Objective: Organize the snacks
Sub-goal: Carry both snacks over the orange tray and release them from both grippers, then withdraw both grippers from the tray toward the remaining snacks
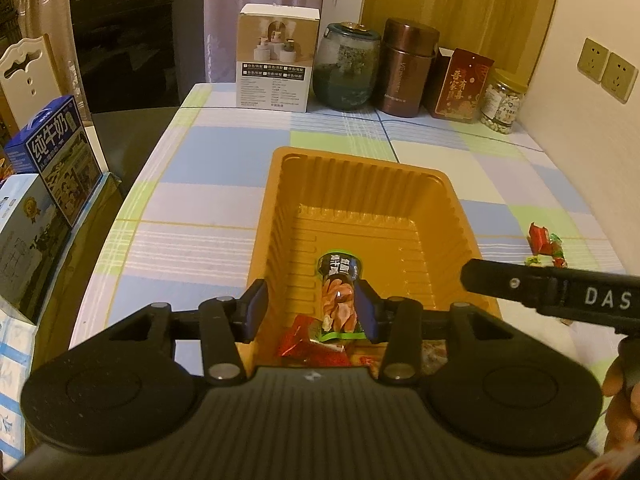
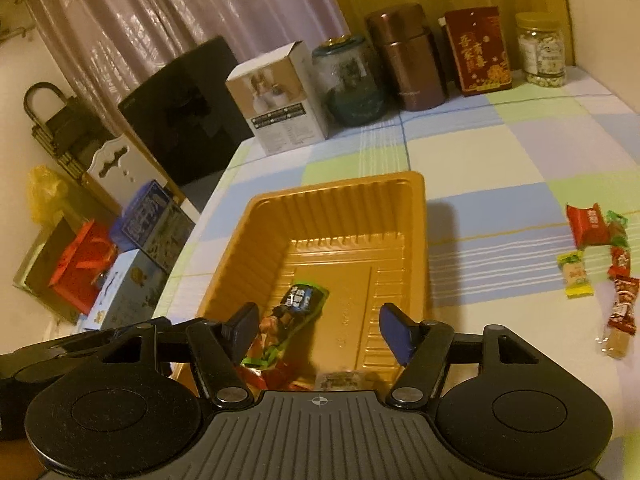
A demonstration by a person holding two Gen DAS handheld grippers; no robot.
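Note:
An orange plastic tray (image 1: 448,216) (image 2: 264,216) stands on the checked tablecloth. Inside it lie a long green-and-black snack packet (image 1: 338,300) (image 2: 292,316) and red wrapped snacks (image 1: 308,344) (image 2: 276,376) at the near end. My left gripper (image 1: 312,312) is open above the tray's near end, with the long packet between its fingers but not pinched. My right gripper (image 2: 320,330) is open and empty over the same tray; its side shows in the left wrist view (image 1: 560,292). Several loose wrapped snacks (image 2: 600,264) (image 1: 546,244) lie on the table right of the tray.
Along the table's back stand a white box (image 1: 276,60), a glass jar (image 1: 346,68), a brown canister (image 1: 406,68), a red box (image 1: 460,88) and a jar of nuts (image 1: 502,100). Milk cartons (image 1: 52,160) and a dark chair (image 1: 132,40) are at left.

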